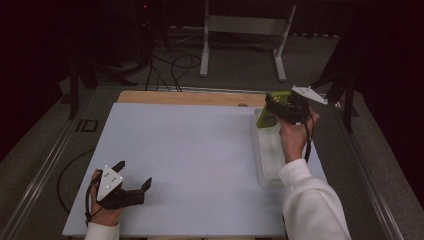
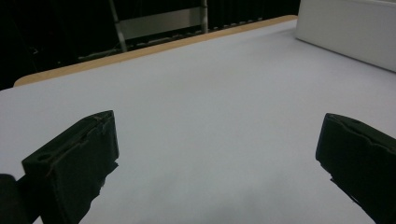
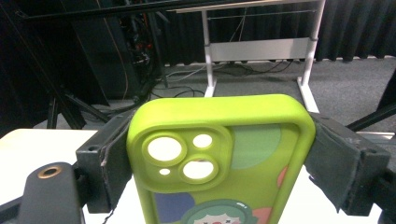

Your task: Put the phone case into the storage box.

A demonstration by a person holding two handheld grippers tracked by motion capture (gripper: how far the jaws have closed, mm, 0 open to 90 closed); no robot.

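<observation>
A lime-green phone case [image 3: 219,154] of soft, matte rubbery look is clamped between the black jaws of the right tool [image 1: 280,107], one jaw pressed to each long side. Its corners are rounded, a raised square block carries round lens cut-outs, and a cartoon face with coloured patches is printed lower down. In the high view the case [image 1: 270,116] is held up at about 2 o'clock, over the far end of a pale, shallow oblong tray [image 1: 267,160] with rounded rim; whether the case touches the tray cannot be told. A grey three-cornered plate is seen on top of the right tool, and a white sleeve [image 1: 310,200] covers the forearm behind it.

The left tool [image 1: 134,175] is seen at about 7 o'clock, low over the surface [image 1: 200,160], its jaws spread wide with nothing between them — blunt, blocky black pads [image 2: 79,158] with rough edges are shown in the left gripper view.

The surface is a smooth, matte, pale blue-white sheet laid on a wooden board, a strip of which is left bare along the far edge at 12 o'clock. A broad open stretch is left between the two tools; the tray lies close along the 3 o'clock edge. Beyond, grey carpet, dark drapes and a white metal frame [image 1: 245,30] are visible.
</observation>
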